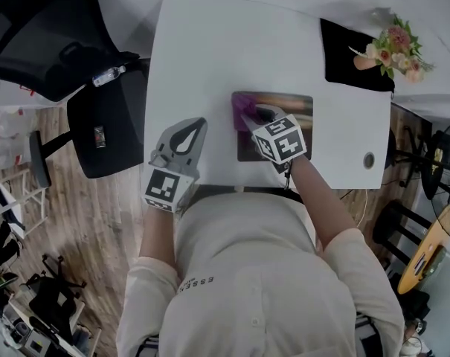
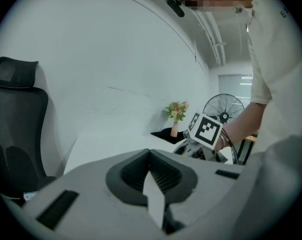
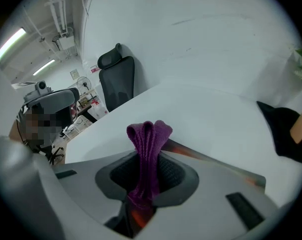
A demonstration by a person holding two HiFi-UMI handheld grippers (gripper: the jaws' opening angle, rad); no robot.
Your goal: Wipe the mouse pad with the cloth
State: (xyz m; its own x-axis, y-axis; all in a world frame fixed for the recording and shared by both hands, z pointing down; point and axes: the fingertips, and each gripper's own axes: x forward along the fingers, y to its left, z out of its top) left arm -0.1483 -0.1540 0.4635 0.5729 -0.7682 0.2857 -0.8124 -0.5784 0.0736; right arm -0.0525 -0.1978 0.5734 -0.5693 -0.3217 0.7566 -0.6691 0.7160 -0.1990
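While right claw [image 3: 147,164] pinches cloth [image 3: 150,131] over mouse pad [image 1: 295,106], left claw [image 2: 151,169] closed, empty

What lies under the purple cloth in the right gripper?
The mouse pad, on the white desk. The purple cloth and right gripper cover its left part; contact is not visible.

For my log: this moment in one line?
right hand-held gripper: shut on purple cloth, over mouse pad | left hand-held gripper: shut, empty

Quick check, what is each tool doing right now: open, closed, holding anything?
Left tool: closed, empty.
Right tool: closed on the purple cloth, over the mouse pad.
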